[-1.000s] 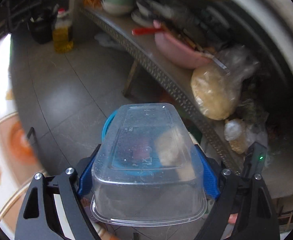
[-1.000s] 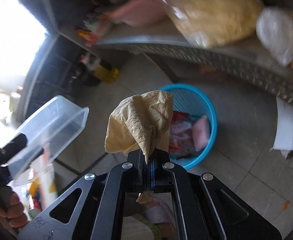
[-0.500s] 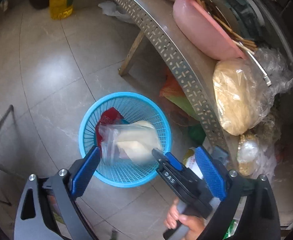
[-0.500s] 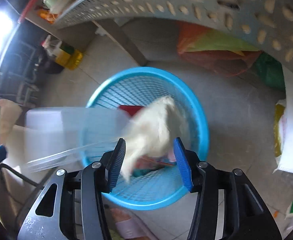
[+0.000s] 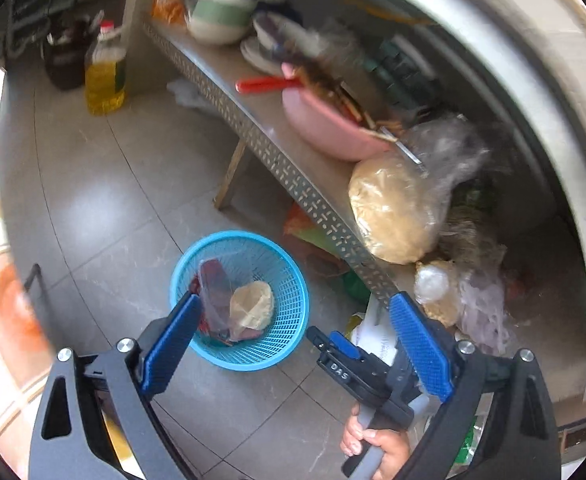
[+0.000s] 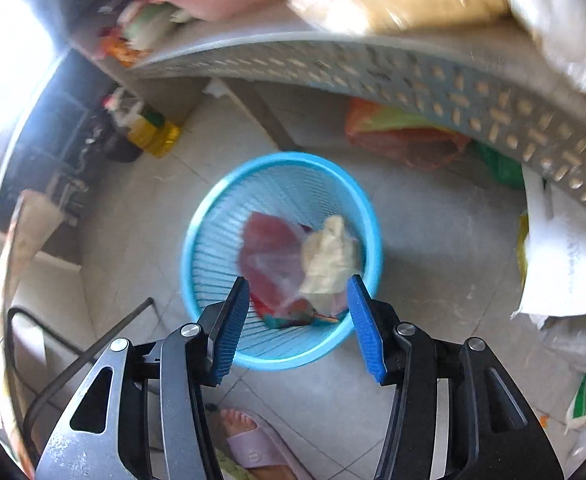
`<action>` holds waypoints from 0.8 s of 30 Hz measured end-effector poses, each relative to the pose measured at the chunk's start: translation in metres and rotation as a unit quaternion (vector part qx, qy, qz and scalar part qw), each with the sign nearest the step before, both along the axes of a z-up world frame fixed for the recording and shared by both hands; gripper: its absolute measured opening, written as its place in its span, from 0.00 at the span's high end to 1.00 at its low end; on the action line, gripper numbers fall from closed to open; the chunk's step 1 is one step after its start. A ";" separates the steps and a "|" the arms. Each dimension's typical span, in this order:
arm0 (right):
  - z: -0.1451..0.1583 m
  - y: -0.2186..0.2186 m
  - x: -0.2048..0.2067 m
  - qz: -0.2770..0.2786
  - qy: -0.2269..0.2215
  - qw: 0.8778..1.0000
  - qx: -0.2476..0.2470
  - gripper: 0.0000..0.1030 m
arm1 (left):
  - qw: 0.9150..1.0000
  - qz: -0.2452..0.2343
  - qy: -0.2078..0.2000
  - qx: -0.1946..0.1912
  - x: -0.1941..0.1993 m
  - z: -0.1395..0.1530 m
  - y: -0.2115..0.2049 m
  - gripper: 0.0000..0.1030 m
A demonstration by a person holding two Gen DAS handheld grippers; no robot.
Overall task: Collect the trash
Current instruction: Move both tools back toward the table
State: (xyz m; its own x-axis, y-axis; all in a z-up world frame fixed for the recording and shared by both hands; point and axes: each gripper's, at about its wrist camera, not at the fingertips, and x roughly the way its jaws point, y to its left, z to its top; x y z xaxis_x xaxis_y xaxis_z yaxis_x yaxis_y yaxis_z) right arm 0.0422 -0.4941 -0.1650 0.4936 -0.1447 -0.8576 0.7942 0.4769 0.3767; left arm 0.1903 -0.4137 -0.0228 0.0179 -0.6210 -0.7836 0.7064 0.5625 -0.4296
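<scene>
Both the left gripper (image 5: 293, 340) and right gripper (image 6: 297, 326) gape wide, holding nothing.

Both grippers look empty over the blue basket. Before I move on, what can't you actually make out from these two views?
- Basket bottom: hidden in both views under the crumpled paper and clear container.
- Red items under the container: blurred in the right view, too small in the left.
- Shelf contents: motion-blurred in the right view.
- Right gripper: in the left view, partly hidden behind the left gripper.
</scene>
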 end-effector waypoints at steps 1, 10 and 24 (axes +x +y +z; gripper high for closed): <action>0.011 0.008 0.000 0.009 -0.006 1.000 -0.011 0.49 | 1.000 0.000 -0.009 -0.004 -0.004 0.006 0.010 0.10; 0.116 0.083 0.013 0.117 -0.060 0.984 -0.124 0.31 | 0.994 0.049 -0.090 -0.027 -0.031 0.060 0.124 0.10; 0.209 0.175 0.062 0.220 -0.053 0.945 -0.237 0.08 | 0.974 0.160 -0.149 -0.059 -0.044 0.088 0.284 0.08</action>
State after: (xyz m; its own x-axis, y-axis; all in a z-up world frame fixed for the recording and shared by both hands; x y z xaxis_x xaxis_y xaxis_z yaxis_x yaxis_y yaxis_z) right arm 0.1042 -0.3192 0.0439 0.6748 -0.2614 -0.6902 0.4495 0.8873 0.1034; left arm 0.1465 -0.1294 0.0649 0.4417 -0.6308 -0.6379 0.6060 0.7341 -0.3063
